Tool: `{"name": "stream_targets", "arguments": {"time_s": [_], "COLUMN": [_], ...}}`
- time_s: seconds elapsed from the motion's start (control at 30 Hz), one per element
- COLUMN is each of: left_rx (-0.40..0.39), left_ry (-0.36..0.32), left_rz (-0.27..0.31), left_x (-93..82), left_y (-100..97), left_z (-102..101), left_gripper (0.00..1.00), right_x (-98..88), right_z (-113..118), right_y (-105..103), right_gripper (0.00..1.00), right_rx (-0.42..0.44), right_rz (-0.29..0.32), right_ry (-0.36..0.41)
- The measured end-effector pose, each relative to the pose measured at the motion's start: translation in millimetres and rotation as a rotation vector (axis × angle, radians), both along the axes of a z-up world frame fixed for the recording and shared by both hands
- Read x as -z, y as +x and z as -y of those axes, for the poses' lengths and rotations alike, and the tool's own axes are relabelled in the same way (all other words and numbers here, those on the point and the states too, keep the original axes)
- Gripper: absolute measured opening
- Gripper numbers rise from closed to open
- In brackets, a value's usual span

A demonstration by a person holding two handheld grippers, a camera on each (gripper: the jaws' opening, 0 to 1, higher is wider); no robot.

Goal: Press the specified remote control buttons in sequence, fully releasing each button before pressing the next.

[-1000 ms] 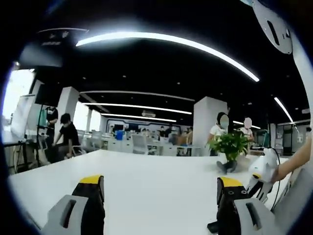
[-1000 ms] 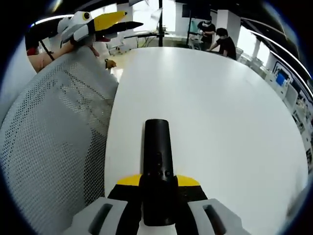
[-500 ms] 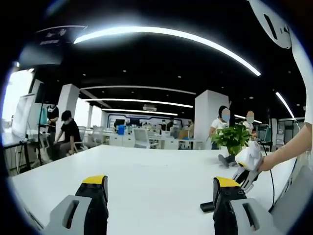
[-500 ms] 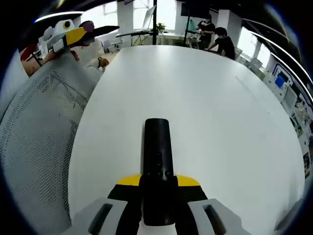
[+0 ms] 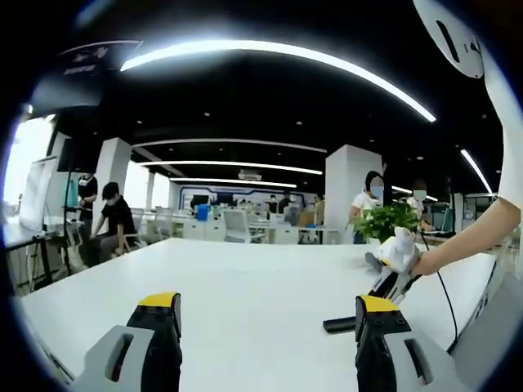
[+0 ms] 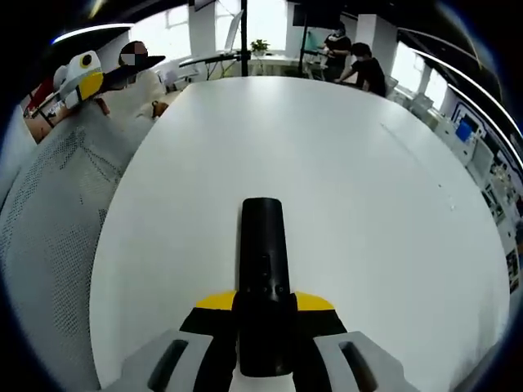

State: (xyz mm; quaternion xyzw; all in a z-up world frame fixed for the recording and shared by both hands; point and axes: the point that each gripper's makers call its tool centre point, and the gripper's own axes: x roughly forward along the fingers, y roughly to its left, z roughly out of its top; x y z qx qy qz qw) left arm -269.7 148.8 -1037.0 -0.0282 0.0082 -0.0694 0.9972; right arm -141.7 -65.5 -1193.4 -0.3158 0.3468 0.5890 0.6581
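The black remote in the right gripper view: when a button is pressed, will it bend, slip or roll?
The remote looks like a rigid bar, so it probably will not bend. The right hand-held gripper clamps only its near end, so its free far end may dip. Its smooth surface may slip.

In the left gripper view, we see the right gripper (image 5: 391, 273) sit higher and further left than it did a second ago, now in front of the potted plant (image 5: 384, 222) instead of below and to its right. More of the black remote control (image 5: 339, 325) it carries shows past our own right finger, where a second ago only its tip peeked out.

In the right gripper view, the mesh chair back (image 6: 45, 245) takes up less of the left side than before, and more bare white counter (image 6: 368, 204) shows around the remote. The left gripper (image 6: 82, 75) sits smaller and further into the upper left corner.
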Motion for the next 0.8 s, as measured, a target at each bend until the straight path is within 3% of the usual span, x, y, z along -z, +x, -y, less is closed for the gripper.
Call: {"name": "stream_targets", "arguments": {"time_s": [0.4,0.8], "left_rx": [-0.008,-0.003], "left_ry": [-0.008,-0.008], "left_rz": [-0.012,-0.015], "left_x": [2.3,3.1], "left_y": [-0.2,-0.4], "left_z": [-3,-3], "left_gripper": [0.90,0.89], "right_x": [1.1,0.6], "right_z": [-5,-7], "right_y": [35,51], "right_gripper": [0.21,0.22], "right_rx": [-0.007,-0.027], "right_rz": [-0.013,-0.005], "right_ry": [-0.010,-0.011]}}
